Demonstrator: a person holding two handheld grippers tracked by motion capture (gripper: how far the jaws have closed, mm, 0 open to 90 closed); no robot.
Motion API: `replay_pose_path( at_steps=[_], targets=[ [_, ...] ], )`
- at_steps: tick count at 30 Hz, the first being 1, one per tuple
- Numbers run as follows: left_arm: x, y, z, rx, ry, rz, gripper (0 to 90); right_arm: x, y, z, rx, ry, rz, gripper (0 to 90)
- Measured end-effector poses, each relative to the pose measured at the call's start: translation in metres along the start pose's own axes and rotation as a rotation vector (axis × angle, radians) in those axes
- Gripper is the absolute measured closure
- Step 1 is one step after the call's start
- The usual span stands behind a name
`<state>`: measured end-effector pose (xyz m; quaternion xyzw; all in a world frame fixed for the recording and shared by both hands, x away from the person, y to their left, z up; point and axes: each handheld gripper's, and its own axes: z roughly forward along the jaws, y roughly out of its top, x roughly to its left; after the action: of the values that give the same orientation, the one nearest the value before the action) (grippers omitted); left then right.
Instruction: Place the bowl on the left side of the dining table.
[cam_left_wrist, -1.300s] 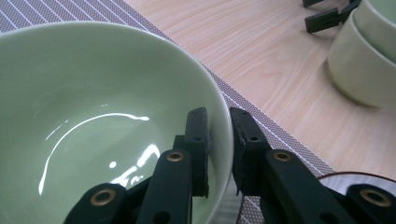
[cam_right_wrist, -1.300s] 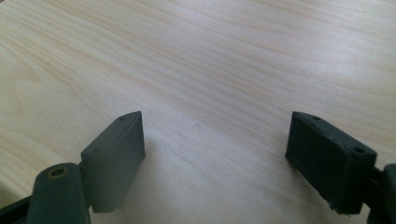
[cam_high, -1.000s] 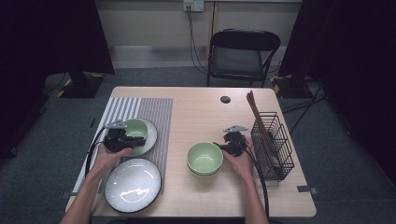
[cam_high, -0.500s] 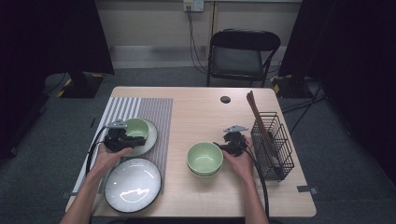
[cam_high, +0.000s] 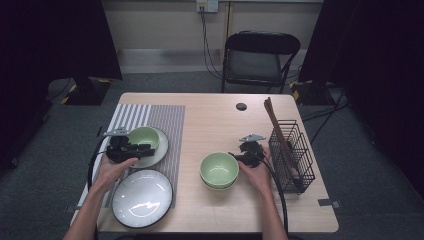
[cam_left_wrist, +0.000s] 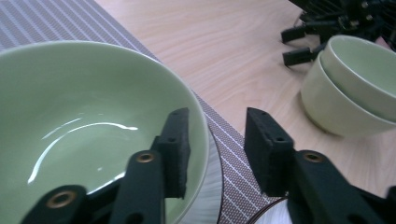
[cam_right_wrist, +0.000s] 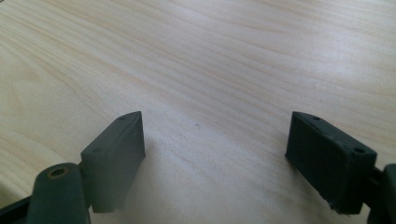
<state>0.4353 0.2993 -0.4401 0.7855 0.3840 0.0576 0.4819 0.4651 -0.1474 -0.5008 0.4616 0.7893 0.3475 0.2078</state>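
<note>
left gripper (cam_left_wrist: 217, 147) jaws have just been opening; they straddle the rim of the glossy green bowl (cam_left_wrist: 88, 126), one pad inside, one outside, no longer pinching it. the bowl sits on a pale plate (cam_high: 159, 150) on the striped woven mat (cam_high: 150, 117), left of centre in the high view; its base is hidden. right gripper (cam_right_wrist: 212, 158) stands released over bare wood grain, beside two stacked green bowls (cam_high: 219, 170). nothing else has shifted since the earlier frames.

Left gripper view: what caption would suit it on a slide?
The left claw, just opened, straddles the rim of a green bowl sitting on a plate.
</note>
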Motion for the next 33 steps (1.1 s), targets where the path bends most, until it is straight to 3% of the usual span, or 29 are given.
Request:
replay_pose_path(
  at_steps=[3, 7, 9, 13, 14, 15, 17, 19, 22, 24, 26, 33],
  targets=[
    [-0.002, 0.000, -0.010, -0.004, 0.017, 0.014, 53.1, 0.000, 0.000, 0.000, 0.000, 0.000, 0.001, 18.5],
    [-0.008, -0.005, -0.029, -0.022, 0.071, 0.045, 44.5, 0.000, 0.000, 0.000, 0.000, 0.000, 0.001, 18.5],
    [-0.007, -0.010, -0.035, -0.005, 0.099, 0.048, 40.8, 0.000, 0.000, 0.000, 0.000, 0.000, 0.001, 18.5],
    [-0.001, -0.026, -0.047, -0.009, 0.146, 0.007, 31.1, 0.000, 0.000, 0.000, 0.000, 0.000, 0.001, 18.5],
    [0.001, -0.030, -0.049, 0.009, 0.170, 0.006, 29.5, 0.000, 0.000, 0.000, 0.000, 0.000, 0.001, 18.5],
    [0.002, -0.035, -0.053, -0.009, 0.217, -0.006, 29.5, 0.000, 0.000, 0.000, 0.000, 0.000, 0.001, 18.5],
    [0.007, -0.041, -0.060, -0.006, 0.199, -0.020, 28.4, 0.000, 0.000, 0.000, 0.000, -0.001, 0.000, 18.5],
    [0.011, -0.047, -0.066, -0.012, 0.208, -0.039, 26.5, 0.000, 0.000, 0.000, 0.000, -0.001, 0.001, 18.5],
    [0.016, -0.056, -0.069, 0.022, 0.225, -0.046, 23.0, 0.000, 0.000, 0.000, 0.000, 0.000, 0.000, 18.5],
    [0.020, -0.063, -0.071, 0.016, 0.234, -0.037, 21.3, 0.000, 0.000, 0.000, 0.000, 0.000, 0.000, 18.5],
    [0.025, -0.069, -0.069, 0.047, 0.274, -0.045, 19.5, 0.000, 0.000, 0.000, -0.001, -0.002, 0.001, 19.6],
    [0.037, -0.088, -0.061, 0.098, 0.346, -0.051, 17.8, 0.000, 0.000, -0.001, -0.005, -0.016, 0.009, 22.0]
  ],
)
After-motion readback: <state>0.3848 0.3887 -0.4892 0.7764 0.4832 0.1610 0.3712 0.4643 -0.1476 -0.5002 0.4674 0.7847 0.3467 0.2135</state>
